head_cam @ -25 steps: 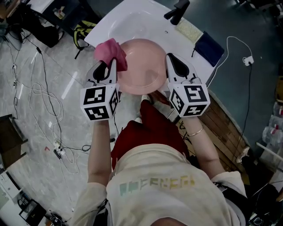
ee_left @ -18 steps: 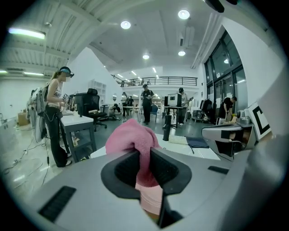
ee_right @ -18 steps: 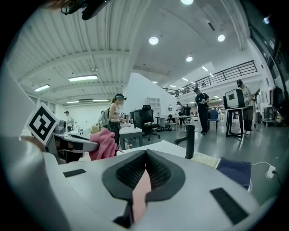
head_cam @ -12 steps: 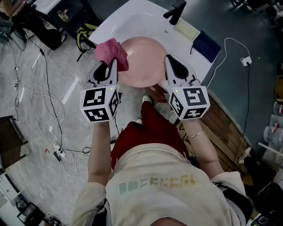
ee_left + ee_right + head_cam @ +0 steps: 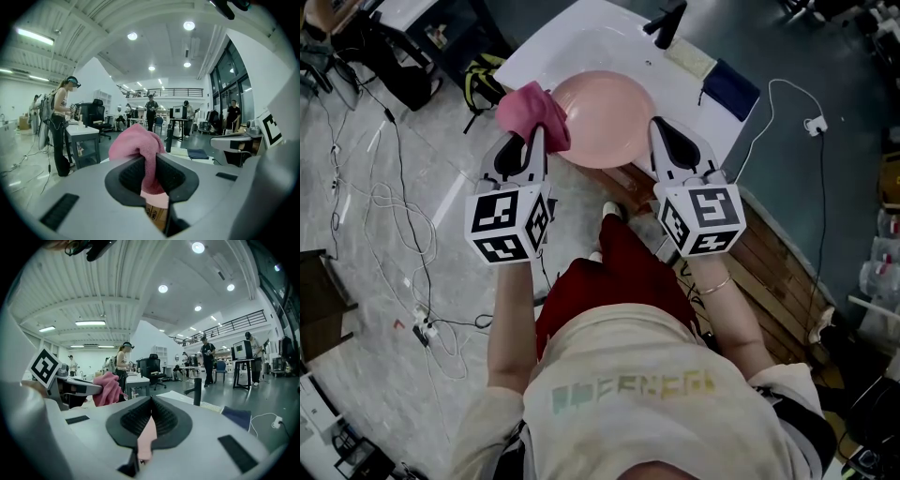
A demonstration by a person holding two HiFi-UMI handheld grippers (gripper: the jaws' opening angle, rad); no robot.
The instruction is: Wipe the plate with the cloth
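A pink plate point(image 5: 602, 117) is held up over the white sink point(image 5: 572, 42), bowl side facing me. My right gripper point(image 5: 661, 131) is shut on the plate's right rim, which shows as a thin pink edge point(image 5: 146, 439) between the jaws in the right gripper view. My left gripper point(image 5: 534, 141) is shut on a pink cloth point(image 5: 532, 111), bunched above the jaws, at the plate's left edge. In the left gripper view the cloth point(image 5: 138, 150) fills the gap between the jaws. The cloth point(image 5: 107, 389) also shows at left in the right gripper view.
A black tap point(image 5: 667, 23) stands at the sink's back. A yellow sponge point(image 5: 692, 58) and a dark blue cloth point(image 5: 730, 90) lie on the sink's right ledge. Cables point(image 5: 384, 202) run over the marble floor at left. Wooden boards point(image 5: 773, 253) lie at right.
The plate and both grippers have risen slightly toward the sink. Both grips are unchanged.
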